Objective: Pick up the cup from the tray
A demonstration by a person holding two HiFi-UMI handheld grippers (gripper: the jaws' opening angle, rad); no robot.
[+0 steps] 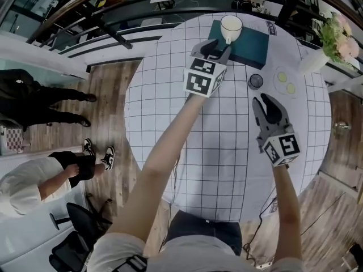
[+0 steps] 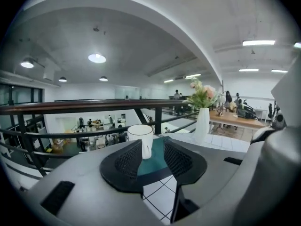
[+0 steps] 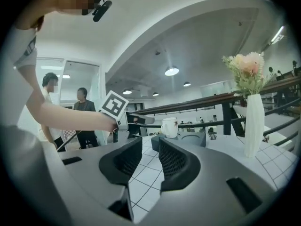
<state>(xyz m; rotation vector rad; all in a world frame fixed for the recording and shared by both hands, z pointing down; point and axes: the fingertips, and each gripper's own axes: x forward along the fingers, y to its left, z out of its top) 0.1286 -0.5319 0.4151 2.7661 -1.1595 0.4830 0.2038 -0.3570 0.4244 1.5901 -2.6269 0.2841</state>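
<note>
Now aims the spread, empty left gripper (image 1: 218, 50) at the white cup (image 1: 231, 26) on the teal tray (image 1: 255, 45) just ahead, handle toward it; holds the slightly parted right gripper (image 1: 265, 102) farther back.

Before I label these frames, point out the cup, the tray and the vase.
cup (image 1: 231, 24), head view, inside of bowl
tray (image 1: 252, 47), head view, bare teal top
vase (image 2: 202, 125), left gripper view, white body

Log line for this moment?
left gripper: open, aimed at cup handle | cup: on tray | right gripper: open, empty, over table
</note>
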